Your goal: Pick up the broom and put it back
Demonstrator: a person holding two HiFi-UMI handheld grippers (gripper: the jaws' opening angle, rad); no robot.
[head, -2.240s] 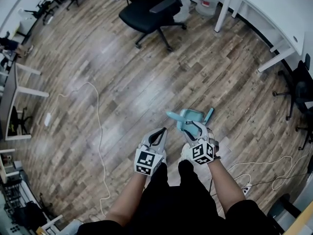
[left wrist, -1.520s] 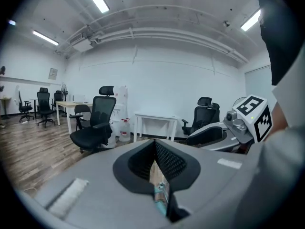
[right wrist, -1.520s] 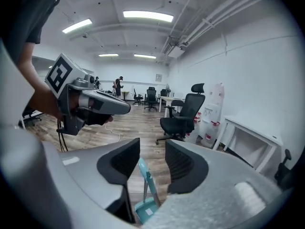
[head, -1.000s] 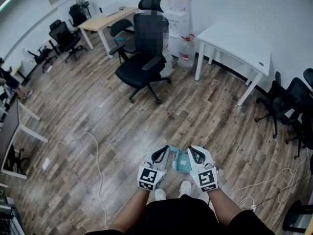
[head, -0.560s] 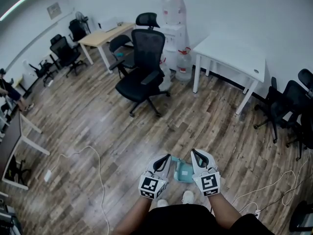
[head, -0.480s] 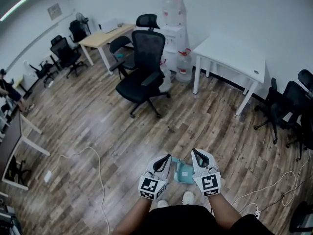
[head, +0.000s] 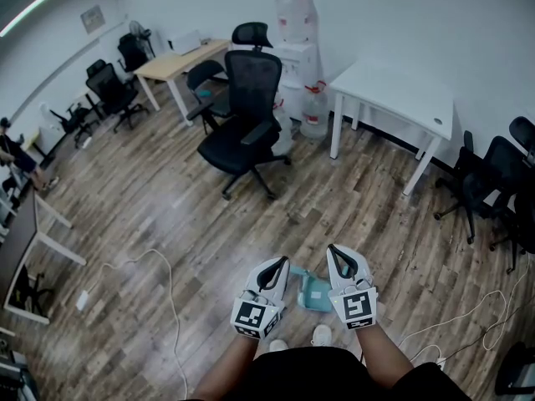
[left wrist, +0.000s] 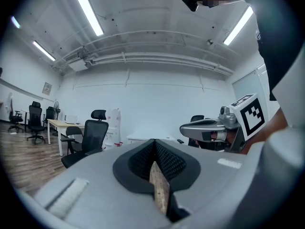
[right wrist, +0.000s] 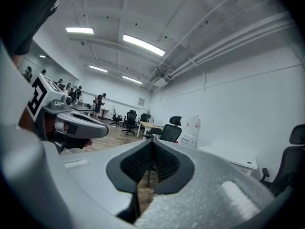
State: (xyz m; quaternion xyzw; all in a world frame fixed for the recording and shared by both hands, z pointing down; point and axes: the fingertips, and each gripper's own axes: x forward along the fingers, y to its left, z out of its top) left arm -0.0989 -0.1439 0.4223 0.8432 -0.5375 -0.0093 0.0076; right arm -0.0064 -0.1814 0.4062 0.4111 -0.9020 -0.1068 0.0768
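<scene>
The floor is glossy wood plank. At 6 o'clock, the dustpan looks like smooth teal plastic. The left gripper and right gripper have matt grey shells and ribbed black pads. The table at 2 o'clock is matt white.

The head view looked steeply down from above. Both gripper views faced level, sharing its black office chair.

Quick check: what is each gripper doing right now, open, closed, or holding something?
Left gripper: closed, jaw tips together, nothing held.
Right gripper: closed, jaw tips together, nothing held.
</scene>
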